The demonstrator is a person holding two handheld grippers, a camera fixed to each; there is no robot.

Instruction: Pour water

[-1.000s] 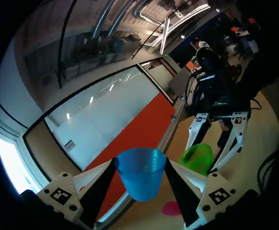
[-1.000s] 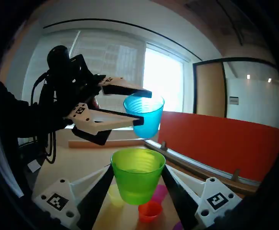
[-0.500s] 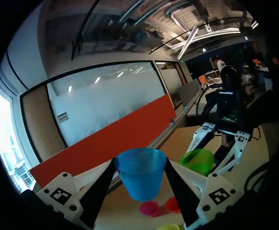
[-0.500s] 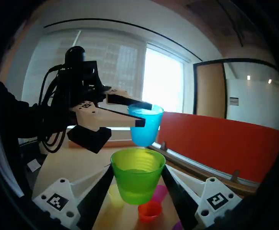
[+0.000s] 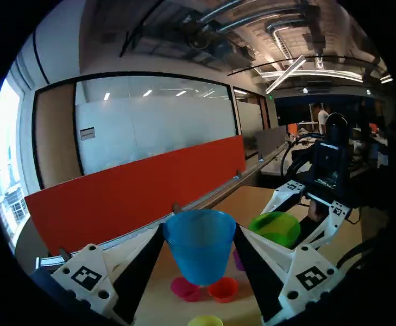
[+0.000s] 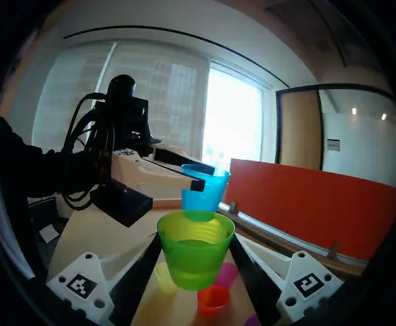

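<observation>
Left gripper view: the lower edge cuts off the yellow cup (image 5: 205, 321), leaving its rim. The purple cup (image 5: 237, 261) is mostly hidden behind a finger of the left gripper (image 5: 199, 228). The blue cup (image 5: 199, 252) covers part of the pink cup (image 5: 184, 289) and the orange cup (image 5: 223, 289); its contents cannot be told.

Right gripper view: the green cup (image 6: 195, 255) hides the blue cup's base and parts of the yellow and pink cups. A purple item (image 6: 252, 320) is cut off at the bottom edge; its kind cannot be told.

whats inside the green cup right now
The green cup, held in the right gripper, appears to hold some clear liquid in its lower part, seen through the translucent wall. Its bottom is not directly visible, so the exact depth is unclear.
</observation>
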